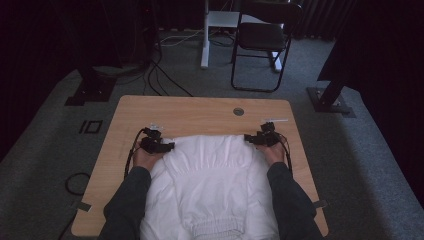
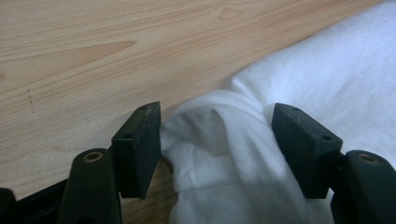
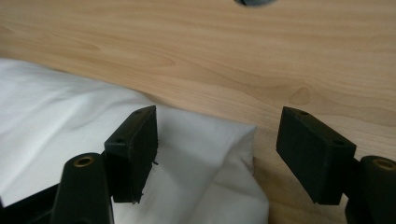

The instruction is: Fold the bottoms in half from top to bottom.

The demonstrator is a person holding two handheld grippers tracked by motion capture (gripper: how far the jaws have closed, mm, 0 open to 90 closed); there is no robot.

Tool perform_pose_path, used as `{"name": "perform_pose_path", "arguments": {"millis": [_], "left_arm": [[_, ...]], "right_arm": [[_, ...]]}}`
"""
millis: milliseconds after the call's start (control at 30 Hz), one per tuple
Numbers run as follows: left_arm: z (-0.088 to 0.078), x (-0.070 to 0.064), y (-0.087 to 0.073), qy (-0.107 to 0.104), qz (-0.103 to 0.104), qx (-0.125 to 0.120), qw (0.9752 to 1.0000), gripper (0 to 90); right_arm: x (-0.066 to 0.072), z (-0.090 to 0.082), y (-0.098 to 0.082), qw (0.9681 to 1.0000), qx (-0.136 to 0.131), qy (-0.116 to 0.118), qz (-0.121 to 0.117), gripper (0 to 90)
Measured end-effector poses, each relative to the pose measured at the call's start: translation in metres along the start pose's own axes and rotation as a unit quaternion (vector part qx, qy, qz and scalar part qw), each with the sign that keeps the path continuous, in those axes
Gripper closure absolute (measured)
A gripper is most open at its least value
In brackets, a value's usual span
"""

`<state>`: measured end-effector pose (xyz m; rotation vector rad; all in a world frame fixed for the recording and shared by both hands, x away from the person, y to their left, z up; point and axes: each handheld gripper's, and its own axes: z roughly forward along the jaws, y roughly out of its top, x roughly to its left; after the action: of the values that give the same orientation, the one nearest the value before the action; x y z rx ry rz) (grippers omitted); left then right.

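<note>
A white garment [image 1: 210,175] lies spread on the wooden table [image 1: 200,112], its elastic hem toward the person. My left gripper [image 1: 170,146] is at the garment's far left corner. In the left gripper view a bunched fold of the white garment [image 2: 224,154] fills the gap of the left gripper [image 2: 217,140], touching both pads. My right gripper [image 1: 247,138] is at the far right corner. In the right gripper view the right gripper [image 3: 217,149] stands open; the corner of the garment [image 3: 70,116] lies under its left pad, clear of the right pad.
A round cable hole [image 1: 238,111] sits in the table beyond the garment. On the floor behind stand a black folding chair [image 1: 262,40], a white desk leg [image 1: 205,35], loose cables [image 1: 160,75] and two dark stand bases [image 1: 90,92] [image 1: 330,100].
</note>
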<state>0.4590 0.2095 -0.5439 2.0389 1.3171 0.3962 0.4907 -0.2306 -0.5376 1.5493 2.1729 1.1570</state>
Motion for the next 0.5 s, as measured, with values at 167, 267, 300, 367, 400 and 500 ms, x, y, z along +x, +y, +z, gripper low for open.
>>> {"name": "perform_pose_path", "arguments": {"millis": [167,267,300,367,400,500], "left_arm": [[-0.002,-0.001,-0.001,-0.01,-0.002,0.003,0.9999,45.9],[-0.003,-0.003,0.0,-0.014,-0.005,0.01,0.9998,52.6],[-0.003,-0.004,0.0,-0.017,-0.005,0.012,0.9998,55.3],[-0.003,-0.005,0.0,-0.026,-0.009,0.012,0.9996,63.8],[-0.004,-0.005,0.001,-0.028,-0.006,0.01,0.9995,68.0],[-0.008,-0.002,0.003,-0.034,-0.005,0.001,0.9994,77.5]], "right_arm": [[-0.001,0.013,-0.003,0.9996,0.024,-0.008,-0.01,33.5],[0.002,0.014,-0.006,0.9995,0.02,0.003,-0.023,43.1],[0.002,0.015,-0.006,0.9995,0.018,0.009,-0.023,47.7],[0.003,0.015,-0.007,0.9992,0.022,0.019,-0.027,64.8],[0.004,0.015,-0.007,0.9989,0.03,0.02,-0.029,74.4],[0.005,0.011,-0.006,0.9983,0.041,0.01,-0.04,86.4]]}}
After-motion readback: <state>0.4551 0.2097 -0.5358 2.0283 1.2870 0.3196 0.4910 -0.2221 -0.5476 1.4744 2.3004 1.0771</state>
